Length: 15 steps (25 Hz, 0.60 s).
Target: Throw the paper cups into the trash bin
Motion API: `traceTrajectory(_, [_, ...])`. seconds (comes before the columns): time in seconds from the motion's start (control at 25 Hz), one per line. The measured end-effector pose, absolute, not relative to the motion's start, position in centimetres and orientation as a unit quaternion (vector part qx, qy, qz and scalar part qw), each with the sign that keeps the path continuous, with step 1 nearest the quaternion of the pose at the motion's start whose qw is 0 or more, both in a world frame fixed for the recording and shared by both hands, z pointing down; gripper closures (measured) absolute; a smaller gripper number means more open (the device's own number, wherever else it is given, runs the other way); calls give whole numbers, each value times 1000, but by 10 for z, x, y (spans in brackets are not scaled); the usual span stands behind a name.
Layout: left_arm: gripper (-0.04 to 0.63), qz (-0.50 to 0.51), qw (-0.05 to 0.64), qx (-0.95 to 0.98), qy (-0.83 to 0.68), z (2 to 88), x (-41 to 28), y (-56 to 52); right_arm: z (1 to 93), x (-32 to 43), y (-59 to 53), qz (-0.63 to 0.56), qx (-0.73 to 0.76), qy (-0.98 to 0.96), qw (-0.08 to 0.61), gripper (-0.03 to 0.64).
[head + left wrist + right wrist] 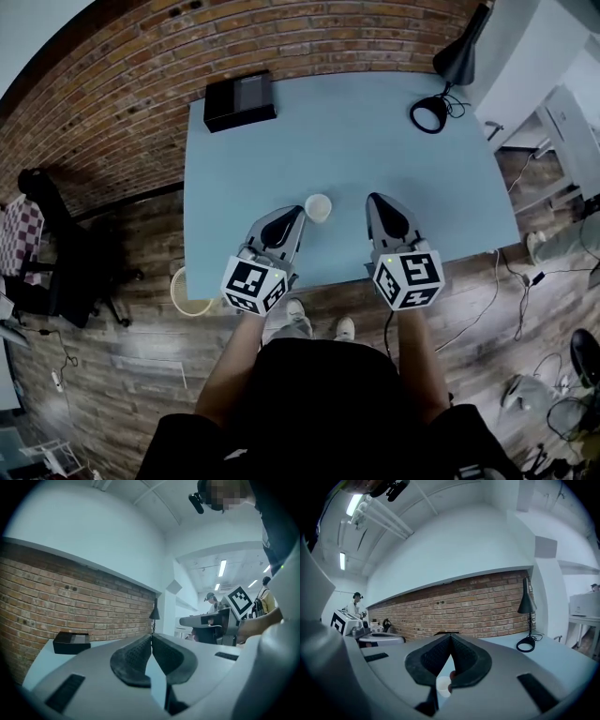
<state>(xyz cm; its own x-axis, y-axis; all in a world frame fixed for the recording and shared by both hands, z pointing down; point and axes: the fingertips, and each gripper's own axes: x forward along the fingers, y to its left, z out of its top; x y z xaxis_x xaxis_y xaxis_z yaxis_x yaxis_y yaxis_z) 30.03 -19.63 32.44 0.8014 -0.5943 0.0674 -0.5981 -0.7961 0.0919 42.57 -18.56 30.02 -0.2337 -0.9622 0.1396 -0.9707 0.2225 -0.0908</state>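
Observation:
A white paper cup [318, 207] stands upright on the light blue table [356, 141], near its front edge. My left gripper [301, 212] lies just left of the cup, its tip close beside the rim, and its jaws are shut with nothing between them [151, 636]. My right gripper [372, 198] is a short way right of the cup, with its jaws meeting at the tip [451, 636]. In the right gripper view the cup [442, 685] shows low down through the gap behind the jaws. A pale round trash bin [190, 292] stands on the floor by the table's front left corner.
A black box [240, 100] sits at the table's far left corner, and a black desk lamp [441, 94] at the far right. A brick wall [112, 103] runs behind the table. A dark chair [56, 253] stands to the left on the wooden floor.

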Motion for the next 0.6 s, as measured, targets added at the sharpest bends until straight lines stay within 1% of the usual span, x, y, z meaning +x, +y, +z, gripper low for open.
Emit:
traceTrajectory(0.28, [576, 50, 71, 952, -295, 363, 300, -235, 313, 425, -203, 86, 652, -752, 40, 612])
traceTrajectory(0.36, [520, 58, 83, 952, -288, 375, 301, -246, 317, 426, -208, 91, 662, -742, 45, 612])
traceTrajectory(0.4, [503, 62, 90, 953, -284, 381, 302, -251, 320, 427, -210, 94, 667, -738, 48, 612])
traceTrajectory(0.6, [448, 92, 112, 958, -247, 413, 316, -262, 334, 437, -217, 110, 691, -712, 61, 612])
